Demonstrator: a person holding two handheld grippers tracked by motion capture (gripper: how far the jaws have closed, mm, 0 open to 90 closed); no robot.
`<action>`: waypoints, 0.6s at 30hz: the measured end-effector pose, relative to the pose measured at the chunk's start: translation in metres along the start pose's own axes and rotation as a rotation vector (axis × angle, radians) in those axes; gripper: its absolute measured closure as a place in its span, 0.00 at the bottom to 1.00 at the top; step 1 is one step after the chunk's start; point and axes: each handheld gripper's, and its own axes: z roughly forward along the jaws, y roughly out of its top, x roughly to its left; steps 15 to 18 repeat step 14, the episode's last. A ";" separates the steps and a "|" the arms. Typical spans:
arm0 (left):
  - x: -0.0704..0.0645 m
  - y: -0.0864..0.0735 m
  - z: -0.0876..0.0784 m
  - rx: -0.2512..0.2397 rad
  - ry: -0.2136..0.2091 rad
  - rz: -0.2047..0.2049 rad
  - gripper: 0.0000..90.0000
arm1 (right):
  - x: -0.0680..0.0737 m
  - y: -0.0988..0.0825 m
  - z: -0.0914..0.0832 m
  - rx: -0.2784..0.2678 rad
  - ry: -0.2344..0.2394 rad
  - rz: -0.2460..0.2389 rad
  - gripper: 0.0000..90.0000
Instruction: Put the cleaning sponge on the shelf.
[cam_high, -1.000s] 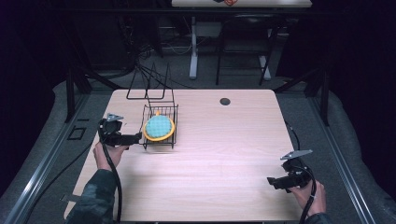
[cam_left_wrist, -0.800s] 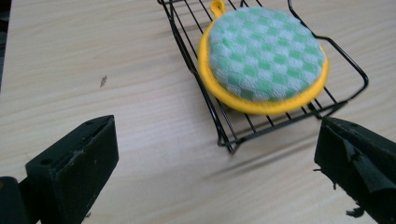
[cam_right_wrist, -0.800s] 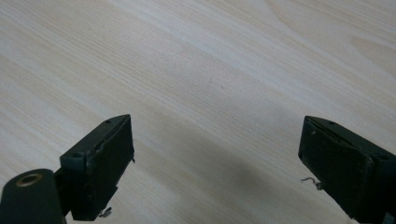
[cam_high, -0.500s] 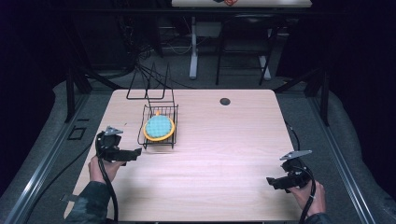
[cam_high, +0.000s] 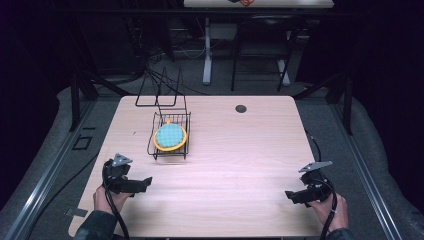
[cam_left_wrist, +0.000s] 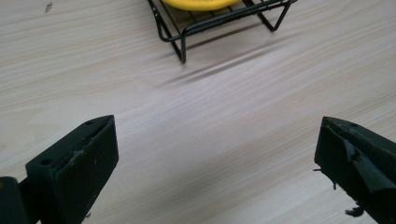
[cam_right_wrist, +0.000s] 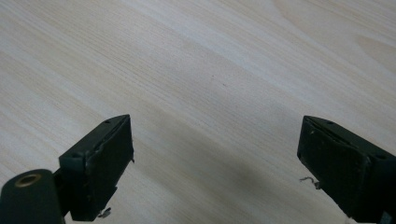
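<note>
A black wire rack (cam_high: 169, 146) stands left of the table's middle, and a blue plate with a yellow rim (cam_high: 170, 136) lies in it. My left gripper (cam_high: 145, 182) is near the front left edge, well short of the rack, its jaws wide apart over bare wood. In the left gripper view the rack's near corner (cam_left_wrist: 182, 44) and the yellow rim (cam_left_wrist: 201, 4) show at the top. My right gripper (cam_high: 291, 196) rests near the front right corner, open, with nothing but wood between its jaws (cam_right_wrist: 215, 158).
A second black wire frame (cam_high: 159, 90) stands at the table's back left edge. A small dark round hole (cam_high: 241, 108) sits near the back edge. The light wooden table (cam_high: 240, 150) has dark floor and table legs behind it.
My left gripper has drawn back from the rack's left side toward the front left edge, its jaws empty. The right gripper has stayed in place.
</note>
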 end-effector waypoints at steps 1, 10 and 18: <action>0.000 -0.003 0.001 0.015 0.001 -0.001 0.00 | 0.000 0.000 0.001 -0.003 -0.001 -0.004 0.11; 0.007 -0.003 0.007 0.044 0.006 -0.028 0.00 | 0.001 -0.001 0.002 0.020 -0.015 -0.013 0.11; 0.010 -0.004 0.009 0.056 0.010 -0.028 0.00 | 0.000 -0.002 0.003 0.011 -0.021 -0.019 0.11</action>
